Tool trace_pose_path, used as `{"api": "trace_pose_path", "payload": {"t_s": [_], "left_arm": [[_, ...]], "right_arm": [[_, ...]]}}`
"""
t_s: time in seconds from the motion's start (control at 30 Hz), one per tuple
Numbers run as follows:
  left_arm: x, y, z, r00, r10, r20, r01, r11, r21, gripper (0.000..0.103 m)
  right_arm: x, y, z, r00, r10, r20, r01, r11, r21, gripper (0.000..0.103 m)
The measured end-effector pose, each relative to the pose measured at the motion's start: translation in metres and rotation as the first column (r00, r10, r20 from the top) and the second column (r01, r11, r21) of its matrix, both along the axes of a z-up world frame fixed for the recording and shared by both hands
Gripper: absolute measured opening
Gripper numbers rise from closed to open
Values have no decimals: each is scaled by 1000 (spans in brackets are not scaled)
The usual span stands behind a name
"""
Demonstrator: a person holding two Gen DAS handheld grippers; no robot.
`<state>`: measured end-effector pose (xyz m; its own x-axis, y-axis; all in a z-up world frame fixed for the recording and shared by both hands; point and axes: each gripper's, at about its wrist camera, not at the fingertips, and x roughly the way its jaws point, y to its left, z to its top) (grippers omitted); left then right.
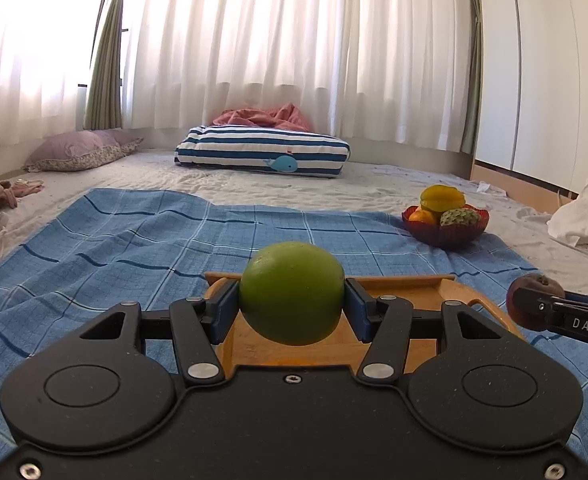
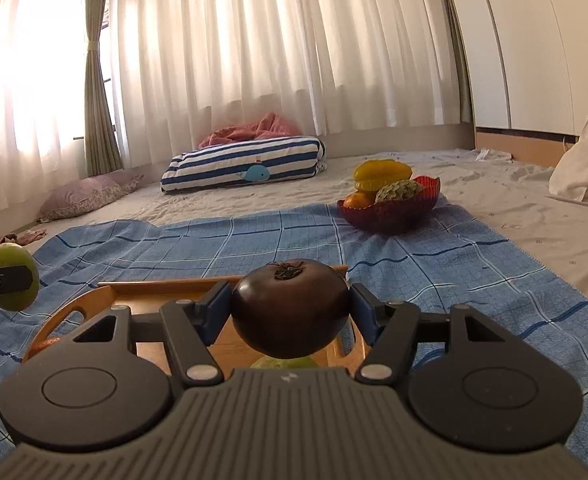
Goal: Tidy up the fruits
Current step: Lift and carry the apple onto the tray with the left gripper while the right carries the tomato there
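Gripping a round green fruit (image 1: 291,293) between its blue pads, the left tool (image 1: 292,308) holds it clear above a wooden tray (image 1: 426,296) that lies on a blue checked cloth (image 1: 134,240) spread over the bed (image 1: 374,180). The pads press on both sides of the fruit, which hangs free of the tray floor.

The right tool (image 2: 290,316) is clamped in the same way on a dark, purple-brown fruit (image 2: 290,308) with a dried calyx on top, also lifted above the tray (image 2: 154,292). Beneath that fruit, at the near rim of the tray, a pale green shape (image 2: 284,362) peeks out; it may be another fruit, though most of it is hidden by the tool body.

Each tool shows at the edge of the other's view: the dark fruit (image 1: 528,300) at the right edge of the left wrist view, the green fruit (image 2: 12,276) at the left edge of the right wrist view.

Near the far right corner of the cloth stands a red bowl (image 2: 390,212) holding a yellow starfruit (image 2: 382,172), a scaly green fruit (image 2: 398,190) and an orange fruit (image 2: 358,199).

Farther back on the bed lies a blue-and-white striped pillow (image 1: 262,150) with a whale print, with a pink blanket (image 1: 262,116) behind it and a purple pillow (image 1: 82,152) toward the left edge. White curtains (image 1: 274,40) hang behind.
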<state>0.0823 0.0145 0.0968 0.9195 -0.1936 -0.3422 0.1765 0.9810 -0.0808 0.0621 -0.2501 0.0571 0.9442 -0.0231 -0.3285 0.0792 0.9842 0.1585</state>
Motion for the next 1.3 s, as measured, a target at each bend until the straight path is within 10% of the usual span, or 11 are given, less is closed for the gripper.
{"api": "trace_pose_path", "payload": {"t_s": [0.37, 1.3], "left_arm": [[50, 2, -20, 988, -5, -153, 6, 1000, 6, 53], [111, -8, -52, 937, 46, -347, -21, 997, 75, 53]], "right_arm": [[56, -22, -5, 982, 59, -182, -39, 993, 113, 66], [100, -1, -25, 938, 87, -336, -83, 996, 24, 66]]}}
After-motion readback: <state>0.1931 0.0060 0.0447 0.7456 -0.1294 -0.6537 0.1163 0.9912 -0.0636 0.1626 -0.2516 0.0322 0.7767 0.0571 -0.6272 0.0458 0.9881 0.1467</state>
